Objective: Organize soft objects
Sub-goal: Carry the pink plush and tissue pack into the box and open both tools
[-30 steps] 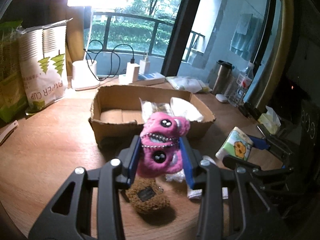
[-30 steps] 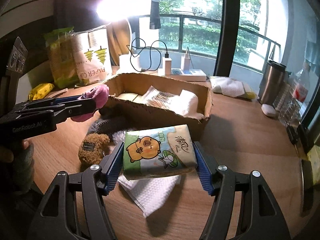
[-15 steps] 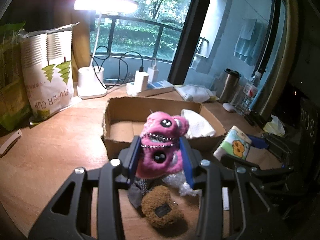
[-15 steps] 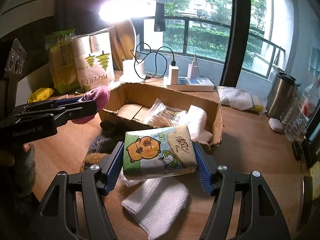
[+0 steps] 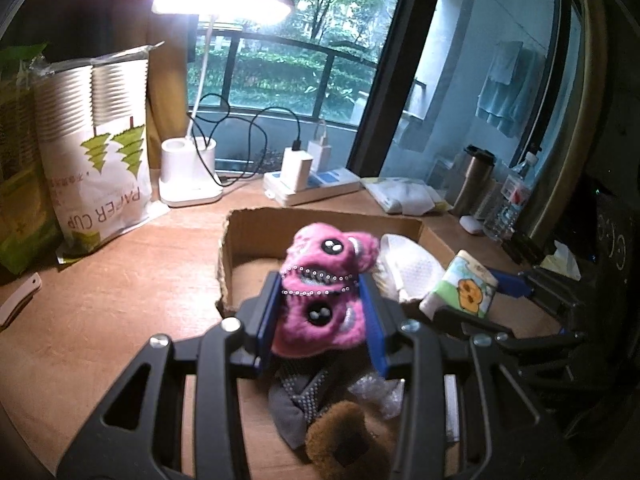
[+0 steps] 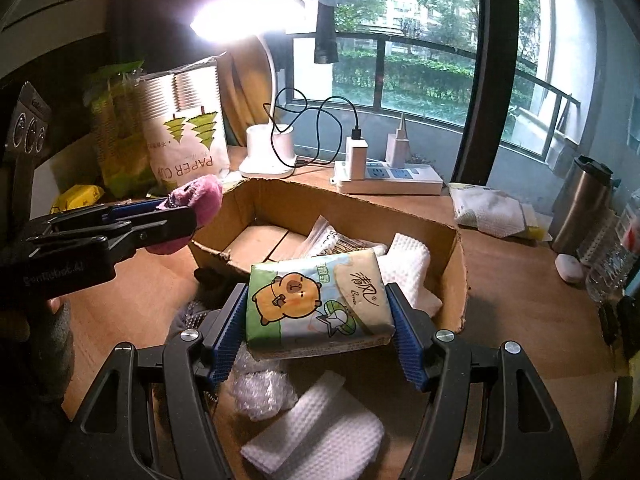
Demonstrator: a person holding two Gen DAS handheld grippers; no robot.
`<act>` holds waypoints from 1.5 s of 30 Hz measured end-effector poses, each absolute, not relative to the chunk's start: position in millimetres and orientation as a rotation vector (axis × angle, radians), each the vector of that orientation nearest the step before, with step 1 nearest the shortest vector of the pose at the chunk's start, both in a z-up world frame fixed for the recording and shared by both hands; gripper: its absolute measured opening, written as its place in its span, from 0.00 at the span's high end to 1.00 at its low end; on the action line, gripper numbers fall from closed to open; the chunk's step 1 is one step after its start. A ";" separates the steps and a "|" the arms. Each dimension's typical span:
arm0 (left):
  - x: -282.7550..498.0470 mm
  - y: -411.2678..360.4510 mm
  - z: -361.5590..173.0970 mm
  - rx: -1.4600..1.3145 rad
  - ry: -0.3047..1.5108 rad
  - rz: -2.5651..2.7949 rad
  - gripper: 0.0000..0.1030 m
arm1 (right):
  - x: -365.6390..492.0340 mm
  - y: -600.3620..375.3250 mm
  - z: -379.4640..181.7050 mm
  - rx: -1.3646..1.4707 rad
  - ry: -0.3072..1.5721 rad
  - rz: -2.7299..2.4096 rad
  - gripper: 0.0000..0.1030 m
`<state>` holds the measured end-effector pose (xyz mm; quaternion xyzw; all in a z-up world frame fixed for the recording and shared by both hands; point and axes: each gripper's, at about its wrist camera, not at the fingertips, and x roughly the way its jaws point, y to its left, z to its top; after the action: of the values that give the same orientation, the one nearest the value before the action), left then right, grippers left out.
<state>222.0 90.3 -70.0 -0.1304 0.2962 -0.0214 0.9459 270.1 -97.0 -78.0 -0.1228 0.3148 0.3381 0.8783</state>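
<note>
- Left wrist view showed the left gripper (image 5: 320, 312) with its fingers closed on a pink plush toy (image 5: 322, 292), held above the near left edge of the cardboard box (image 5: 240, 236).
- Right wrist view showed the right gripper (image 6: 318, 320) with its fingers clamped on a tissue pack (image 6: 316, 300), raised over the box's near wall (image 6: 460, 280).
- To do the drop well, each load probably needed carrying past the near wall and lowering over bare box floor before the fingers parted, clear of the white cloth (image 6: 408, 264) and clear packet (image 6: 328, 236) inside.
- The toy's long axis ran near to far, with one eye toward the camera and one beyond.
- The pack's long axis lay left to right across the fingers, print facing up.
</note>
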 end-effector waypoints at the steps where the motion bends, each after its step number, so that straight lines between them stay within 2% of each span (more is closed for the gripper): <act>1: 224.4 90.5 -70.9 -0.266 0.605 -0.043 0.62 | 272.5 -96.2 -78.7 -0.255 0.658 0.706 0.32; 23: 271.3 92.9 -100.3 -0.324 0.678 -0.072 0.60 | 322.0 -79.8 -97.6 -0.233 0.678 0.702 0.32; 26: 274.7 93.7 -103.1 -0.326 0.687 -0.068 0.58 | 325.4 -77.1 -100.2 -0.229 0.682 0.698 0.32; 29: 275.9 96.3 -105.1 -0.349 0.688 -0.072 0.49 | 326.8 -74.0 -101.7 -0.226 0.683 0.693 0.32; 41: 262.1 105.3 -100.1 -0.356 0.666 -0.052 0.48 | 327.1 -64.0 -104.7 -0.225 0.696 0.680 0.31; 45: 255.6 107.8 -97.6 -0.359 0.657 -0.045 0.48 | 319.1 -60.5 -101.3 -0.241 0.687 0.685 0.26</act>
<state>255.6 107.8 -97.6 -0.1753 0.3209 -0.0222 0.9305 319.1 -60.5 -101.3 -0.1157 0.3295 0.3286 0.8775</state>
